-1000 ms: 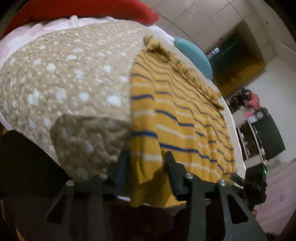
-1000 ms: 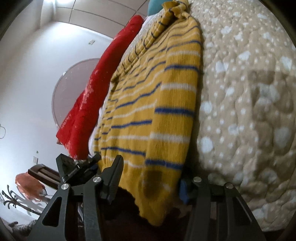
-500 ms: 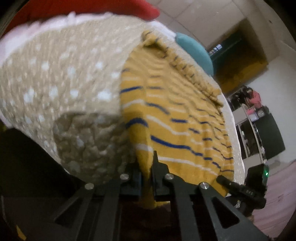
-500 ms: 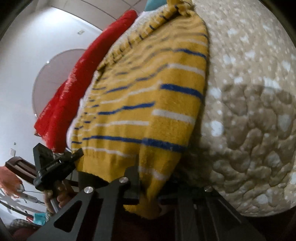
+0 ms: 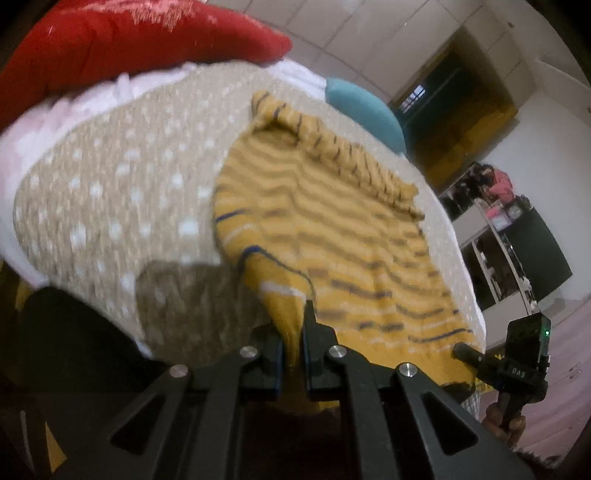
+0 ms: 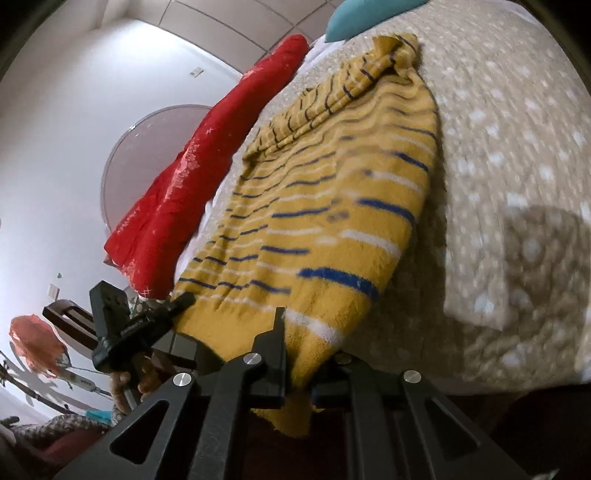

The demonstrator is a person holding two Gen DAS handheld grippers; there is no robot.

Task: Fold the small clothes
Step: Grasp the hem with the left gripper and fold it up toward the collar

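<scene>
A bed covered by a beige quilt with white dots (image 5: 110, 206) fills most of both views. A red blanket (image 5: 122, 40) lies bunched along its far side over white bedding, and a teal pillow (image 5: 365, 110) sits near the head. Behind are white walls, a panelled ceiling (image 5: 369, 33), a dark doorway (image 5: 436, 107) and black shelving (image 5: 517, 251). A round panel (image 6: 147, 155) hangs on the wall in the right wrist view.
</scene>
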